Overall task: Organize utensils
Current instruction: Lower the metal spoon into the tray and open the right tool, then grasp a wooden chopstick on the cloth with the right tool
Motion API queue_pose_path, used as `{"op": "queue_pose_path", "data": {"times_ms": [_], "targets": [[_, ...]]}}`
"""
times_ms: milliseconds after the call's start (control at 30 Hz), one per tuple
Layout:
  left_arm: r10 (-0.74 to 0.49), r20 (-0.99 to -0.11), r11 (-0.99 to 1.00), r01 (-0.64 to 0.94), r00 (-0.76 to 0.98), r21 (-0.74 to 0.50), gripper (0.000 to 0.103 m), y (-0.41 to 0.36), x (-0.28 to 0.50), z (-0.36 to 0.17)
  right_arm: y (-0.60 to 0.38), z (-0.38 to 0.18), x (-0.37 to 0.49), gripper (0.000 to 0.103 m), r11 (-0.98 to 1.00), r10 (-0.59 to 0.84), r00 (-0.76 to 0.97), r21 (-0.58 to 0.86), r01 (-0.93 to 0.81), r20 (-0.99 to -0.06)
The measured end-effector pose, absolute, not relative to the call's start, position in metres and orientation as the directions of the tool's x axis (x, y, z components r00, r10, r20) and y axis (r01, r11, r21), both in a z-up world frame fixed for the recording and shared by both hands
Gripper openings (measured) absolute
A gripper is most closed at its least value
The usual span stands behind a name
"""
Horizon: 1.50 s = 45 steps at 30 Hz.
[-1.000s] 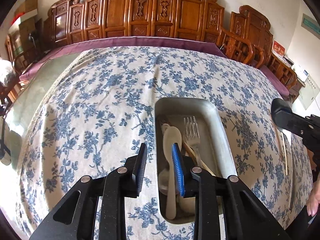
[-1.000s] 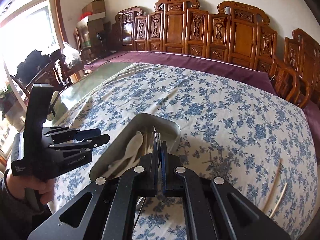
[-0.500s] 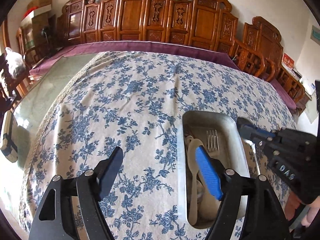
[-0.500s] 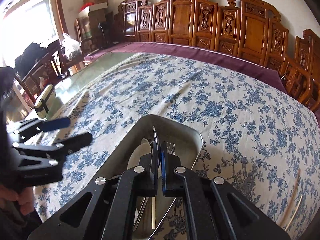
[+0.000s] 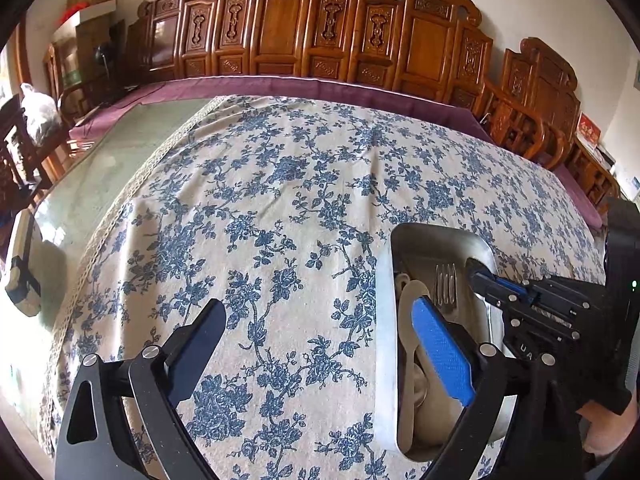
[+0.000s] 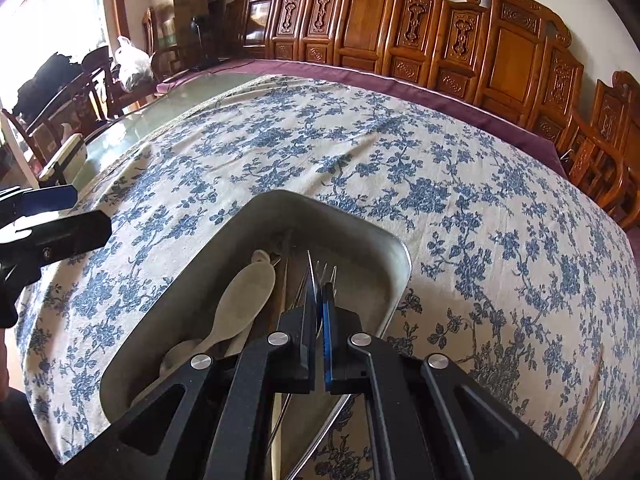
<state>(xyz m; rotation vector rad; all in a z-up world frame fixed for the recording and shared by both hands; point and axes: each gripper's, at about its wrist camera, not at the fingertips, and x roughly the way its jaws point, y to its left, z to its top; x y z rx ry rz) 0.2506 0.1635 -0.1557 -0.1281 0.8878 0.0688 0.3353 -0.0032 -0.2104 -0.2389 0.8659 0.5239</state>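
Left gripper (image 5: 320, 344) jaws opening, wide, nothing between them; hovered over cloth (image 5: 280, 208) at 9 o'clock of tray (image 5: 384, 320). Right gripper (image 6: 320, 312) clamped on knife (image 6: 311, 276), blade edge-on, pointed 12 o'clock over tray (image 6: 256, 216). Inside tray: pale spoon (image 6: 244, 304) on 9 o'clock side, fork (image 6: 326, 272) just behind knife tip. Chopsticks (image 6: 592, 400) lay on cloth at 4 o'clock, well apart from tray. Carved chairs (image 6: 400, 32) lined far edge.
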Motion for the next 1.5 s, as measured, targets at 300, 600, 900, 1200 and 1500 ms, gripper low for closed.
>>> {"op": "queue_pose_path", "data": {"times_ms": [300, 600, 900, 1200, 1500], "targets": [[0.006, -0.779, 0.991, -0.105, 0.628, -0.077, 0.091, 0.160, 0.250, -0.156, -0.012, -0.203, 0.337, 0.021, 0.826, 0.387, 0.501, 0.050, -0.561, -0.774], [0.000, -0.776, 0.995, -0.078, 0.631, -0.063, 0.091, 0.146, 0.248, -0.155, -0.039, -0.184, 0.313, 0.026, 0.812, 0.427, 0.516, 0.064, -0.580, -0.742], [-0.034, -0.755, 0.998, -0.025, 0.654, -0.066, 0.091, 0.114, 0.236, -0.150, -0.118, -0.170, 0.273, 0.045, 0.862, 0.390, 0.559, 0.077, -0.501, -0.732], [-0.035, -0.734, 0.999, -0.005, 0.679, -0.053, 0.091, 0.073, 0.220, -0.146, -0.218, -0.191, 0.262, 0.045, 0.928, 0.228, 0.574, -0.003, -0.373, -0.787], [-0.062, -0.742, 0.997, 0.013, 0.668, -0.072, 0.091, 0.032, 0.211, -0.146, -0.302, -0.237, 0.281, 0.039, 0.976, 0.107, 0.552, -0.019, -0.218, -0.827]]}}
